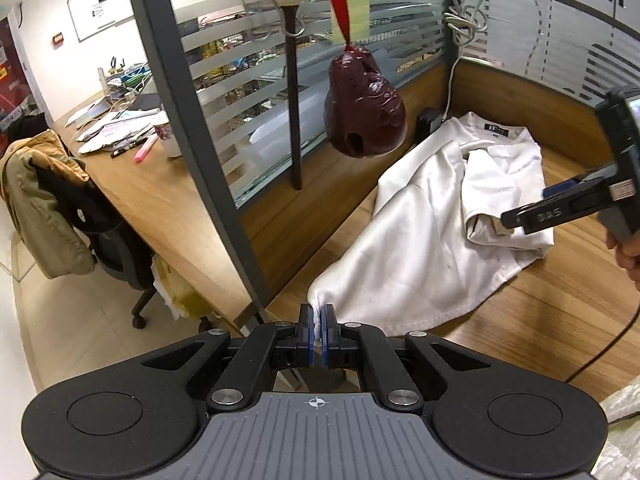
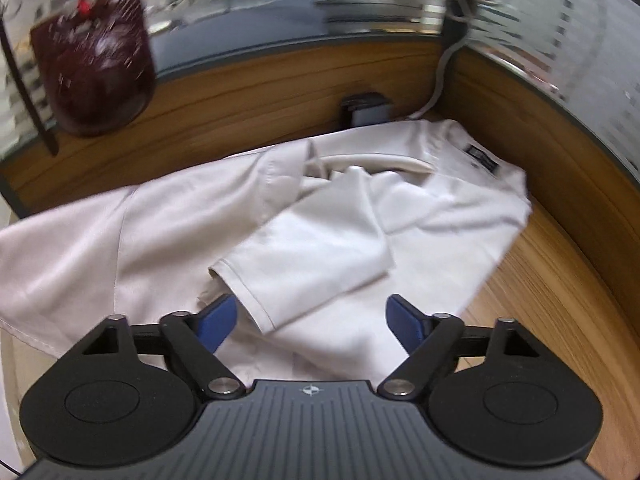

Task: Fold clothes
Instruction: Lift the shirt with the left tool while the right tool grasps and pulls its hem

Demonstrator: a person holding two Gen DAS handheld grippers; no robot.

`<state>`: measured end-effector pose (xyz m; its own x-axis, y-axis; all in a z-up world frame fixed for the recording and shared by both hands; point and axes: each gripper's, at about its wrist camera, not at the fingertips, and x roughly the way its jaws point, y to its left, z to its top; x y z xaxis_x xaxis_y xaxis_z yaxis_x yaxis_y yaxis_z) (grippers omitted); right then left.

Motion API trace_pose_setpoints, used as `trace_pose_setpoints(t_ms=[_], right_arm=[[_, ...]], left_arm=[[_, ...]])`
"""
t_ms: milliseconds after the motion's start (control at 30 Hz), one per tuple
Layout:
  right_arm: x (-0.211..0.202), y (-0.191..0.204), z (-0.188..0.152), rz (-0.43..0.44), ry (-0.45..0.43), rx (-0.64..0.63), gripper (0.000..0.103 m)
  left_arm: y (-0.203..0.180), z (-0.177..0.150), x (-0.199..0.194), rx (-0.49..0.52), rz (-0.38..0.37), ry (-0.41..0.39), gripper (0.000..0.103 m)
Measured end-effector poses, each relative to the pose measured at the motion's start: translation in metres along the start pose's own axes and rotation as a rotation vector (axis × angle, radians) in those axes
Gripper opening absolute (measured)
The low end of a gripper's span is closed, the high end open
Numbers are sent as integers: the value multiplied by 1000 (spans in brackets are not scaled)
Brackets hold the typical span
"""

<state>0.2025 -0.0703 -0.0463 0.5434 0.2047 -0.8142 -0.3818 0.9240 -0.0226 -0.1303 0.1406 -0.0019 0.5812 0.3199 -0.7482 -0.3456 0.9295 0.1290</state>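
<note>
White shirt (image 1: 432,216) lay spread on the wooden desk (image 1: 540,320) in the corner by the partition, collar toward the wall, one sleeve (image 2: 316,248) already folded across the body. Left gripper (image 1: 317,326) was clenched on a bunched corner of the hem at the desk's near edge — cloth pulled taut from there; right gripper (image 2: 312,320) hovered released, jaws wide, just over the folded sleeve's cuff. Judged mid-fold: next move likely called for carrying the pinched hem over toward the collar while the right took hold or pinned the cloth.
</note>
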Motion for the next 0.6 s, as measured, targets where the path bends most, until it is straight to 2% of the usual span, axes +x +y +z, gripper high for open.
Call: trace_pose_setpoints(t_ms=[33, 67, 100, 133, 167, 200, 367, 600], right_arm=[[6, 2, 2, 5, 3, -19, 76], [9, 4, 4, 10, 3, -34, 66], [12, 5, 6, 15, 3, -48, 46], [13, 4, 7, 21, 8, -42, 32], [12, 3, 7, 28, 15, -31, 9], [12, 1, 8, 34, 21, -20, 5], [-15, -24, -3, 3, 6, 65, 3], [-71, -73, -55, -114, 48, 161, 2]], left_arm=[[2, 0, -1, -6, 3, -1, 6], [4, 0, -1, -10, 5, -4, 6], [5, 1, -1, -13, 6, -6, 6], [7, 1, 0, -16, 7, -8, 6], [9, 2, 1, -21, 7, -8, 6], [11, 2, 2, -26, 8, -6, 6], [26, 2, 16, -62, -5, 26, 6], [35, -1, 32, -39, -38, 76, 6]])
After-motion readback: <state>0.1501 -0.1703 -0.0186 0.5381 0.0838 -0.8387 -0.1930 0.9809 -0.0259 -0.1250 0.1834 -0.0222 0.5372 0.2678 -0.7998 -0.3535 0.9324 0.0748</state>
